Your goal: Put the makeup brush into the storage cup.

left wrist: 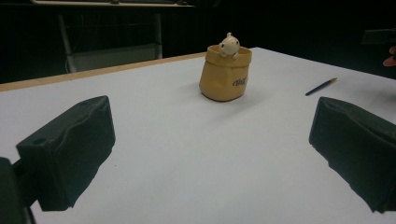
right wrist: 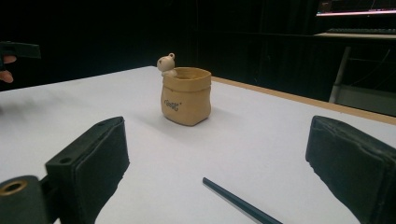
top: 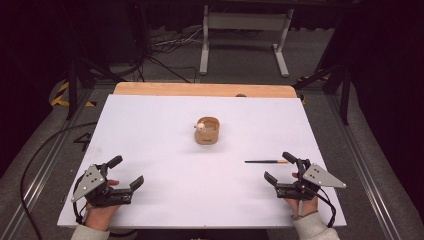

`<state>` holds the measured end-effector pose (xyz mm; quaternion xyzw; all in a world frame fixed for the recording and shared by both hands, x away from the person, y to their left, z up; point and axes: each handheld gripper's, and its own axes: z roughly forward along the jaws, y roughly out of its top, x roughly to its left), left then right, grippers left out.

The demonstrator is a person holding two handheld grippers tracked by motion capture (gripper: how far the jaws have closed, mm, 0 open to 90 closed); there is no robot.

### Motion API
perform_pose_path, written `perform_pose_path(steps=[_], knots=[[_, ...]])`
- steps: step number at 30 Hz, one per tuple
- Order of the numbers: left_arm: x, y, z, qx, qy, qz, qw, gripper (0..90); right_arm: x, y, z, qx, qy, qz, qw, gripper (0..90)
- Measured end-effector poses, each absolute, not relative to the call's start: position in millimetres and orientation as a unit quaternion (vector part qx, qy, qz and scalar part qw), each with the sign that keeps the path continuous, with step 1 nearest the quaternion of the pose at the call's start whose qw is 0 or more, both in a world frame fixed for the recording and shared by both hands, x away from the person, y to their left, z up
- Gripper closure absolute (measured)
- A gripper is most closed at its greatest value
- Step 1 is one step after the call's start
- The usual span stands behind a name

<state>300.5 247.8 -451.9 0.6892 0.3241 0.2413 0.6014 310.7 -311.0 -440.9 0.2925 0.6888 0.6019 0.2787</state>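
Observation:
A small tan sack-shaped pot with a little white bear figure on its rim stands upright at the middle of the white table; it also appears as the pot and the pot. A thin dark pencil lies flat right of centre, seen again as the pencil and the pencil. My left gripper rests near the front left, open and empty, its jaws wide apart and aimed toward the pot. My right gripper sits at the front right, open and empty, with the pencil's end just beside its far jaw.
The white sheet covers a wooden table whose bare far edge shows. Beyond it stands a white metal frame on a grey floor with cables. Black cables trail from both grippers off the front edge.

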Motion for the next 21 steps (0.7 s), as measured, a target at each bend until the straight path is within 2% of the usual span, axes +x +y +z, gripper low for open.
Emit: perform_pose_path(steps=[3,5,10,18,21], knots=[[300.0,248.0,-451.4,0.69,0.324,0.241,0.601,1.1,311.6,-312.0,-440.0,0.29,0.689,0.605,0.275,5.9],[300.2,248.1,-451.3,0.69,0.324,0.24,0.602,1.0,312.8,-311.8,-439.5,0.289,0.688,0.604,0.279,2.8],[302.8,248.1,-451.5,0.689,0.324,0.222,0.609,0.1,315.6,-312.6,-437.5,0.285,0.689,0.615,0.257,2.9],[302.7,247.2,-451.1,0.682,0.316,0.227,0.619,0.1,318.4,-313.7,-426.7,0.292,0.697,0.607,0.246,2.7],[305.7,245.4,-453.3,0.691,0.323,0.212,0.611,0.1,319.7,-313.8,-419.3,0.296,0.702,0.597,0.25,2.2]])
